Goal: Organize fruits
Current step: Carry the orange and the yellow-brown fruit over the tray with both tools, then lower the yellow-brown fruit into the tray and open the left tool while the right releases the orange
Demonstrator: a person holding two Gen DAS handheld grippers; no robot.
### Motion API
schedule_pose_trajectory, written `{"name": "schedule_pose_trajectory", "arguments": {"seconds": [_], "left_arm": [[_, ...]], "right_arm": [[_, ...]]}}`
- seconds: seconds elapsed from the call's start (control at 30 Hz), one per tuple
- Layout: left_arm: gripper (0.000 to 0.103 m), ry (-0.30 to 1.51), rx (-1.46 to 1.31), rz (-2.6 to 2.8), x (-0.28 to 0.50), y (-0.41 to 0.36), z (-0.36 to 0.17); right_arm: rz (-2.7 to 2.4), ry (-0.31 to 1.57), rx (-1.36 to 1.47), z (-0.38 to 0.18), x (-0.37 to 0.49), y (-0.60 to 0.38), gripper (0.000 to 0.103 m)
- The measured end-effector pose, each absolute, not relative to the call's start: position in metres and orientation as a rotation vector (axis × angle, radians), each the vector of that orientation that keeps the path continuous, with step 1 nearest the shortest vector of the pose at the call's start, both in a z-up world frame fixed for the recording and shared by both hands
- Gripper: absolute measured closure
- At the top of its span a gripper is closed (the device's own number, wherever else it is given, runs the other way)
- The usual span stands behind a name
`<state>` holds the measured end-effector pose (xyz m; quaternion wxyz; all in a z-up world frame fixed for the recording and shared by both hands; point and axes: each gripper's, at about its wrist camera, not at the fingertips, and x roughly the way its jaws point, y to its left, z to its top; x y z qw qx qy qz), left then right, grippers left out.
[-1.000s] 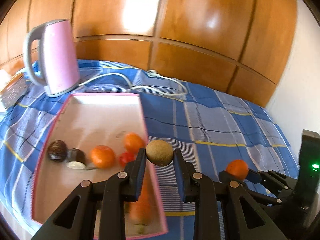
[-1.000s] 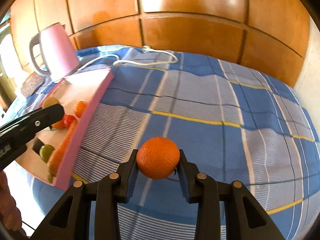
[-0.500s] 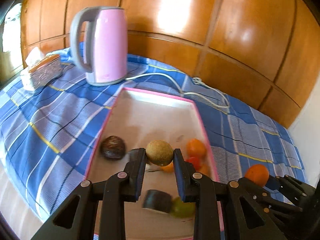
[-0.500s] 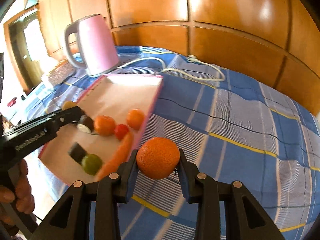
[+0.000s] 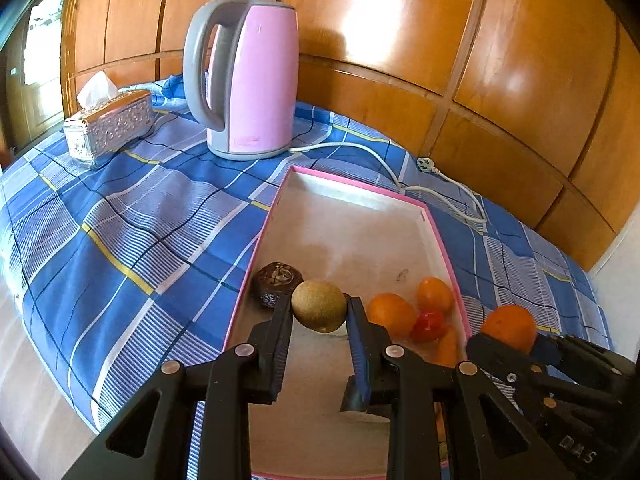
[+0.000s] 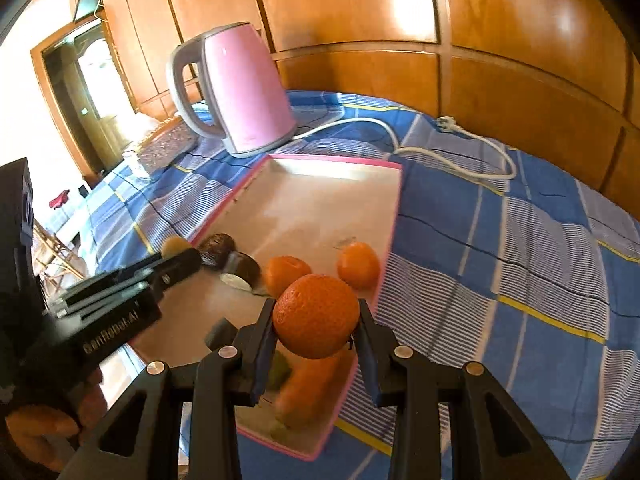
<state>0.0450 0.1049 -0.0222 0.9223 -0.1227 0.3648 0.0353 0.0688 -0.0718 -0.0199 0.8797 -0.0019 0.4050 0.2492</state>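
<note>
Two grippers are loaded. Left gripper (image 5: 319, 316): jaws clamped on a brown kiwi (image 5: 319, 305), held above the near left part of the pink-rimmed tray (image 5: 436, 228). Right gripper (image 6: 316, 330): jaws clamped on an orange (image 6: 316, 316), held above the tray's near right part. Tray contents: two oranges (image 6: 286, 274), one red fruit (image 5: 428, 324), one carrot (image 6: 308, 384), several dark fruits (image 5: 277, 282). Pink kettle (image 5: 248, 80) stands beyond the tray's far edge on the blue checked cloth (image 5: 132, 216).
</note>
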Motion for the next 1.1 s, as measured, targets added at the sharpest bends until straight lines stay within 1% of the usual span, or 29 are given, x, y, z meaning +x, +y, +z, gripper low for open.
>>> {"name": "schedule_pose_trajectory", "arguments": {"seconds": [0.17, 0.37, 0.7, 0.73, 0.77, 0.8, 0.83, 0.93, 1.1], "left_arm": [[0.075, 0.769, -0.273, 0.073, 0.048, 0.110, -0.028], [0.075, 0.788, -0.282, 0.063, 0.049, 0.108, -0.035], [0.075, 0.784, -0.275, 0.058, 0.045, 0.106, -0.039], [0.075, 0.785, -0.278, 0.062, 0.045, 0.107, -0.039], [0.075, 0.787, -0.282, 0.068, 0.045, 0.108, -0.040], [0.075, 0.789, -0.284, 0.072, 0.045, 0.109, -0.040], [0.075, 0.791, -0.284, 0.076, 0.045, 0.109, -0.041], [0.075, 0.788, -0.278, 0.089, 0.043, 0.110, -0.040], [0.074, 0.786, -0.261, 0.112, 0.042, 0.111, -0.038]], "right_arm": [[0.556, 0.871, -0.004, -0.025, 0.076, -0.054, 0.065], [0.563, 0.954, 0.007, -0.044, 0.089, -0.040, 0.064], [0.552, 0.946, 0.039, -0.047, 0.079, -0.053, 0.063], [0.544, 0.932, 0.034, -0.044, 0.075, -0.055, 0.064], [0.534, 0.918, 0.020, -0.043, 0.071, -0.057, 0.067], [0.532, 0.912, 0.011, -0.042, 0.070, -0.057, 0.076], [0.536, 0.910, -0.001, -0.042, 0.068, -0.056, 0.078], [0.541, 0.913, -0.045, -0.045, 0.067, -0.049, 0.082], [0.547, 0.910, -0.069, -0.050, 0.069, -0.038, 0.082]]}}
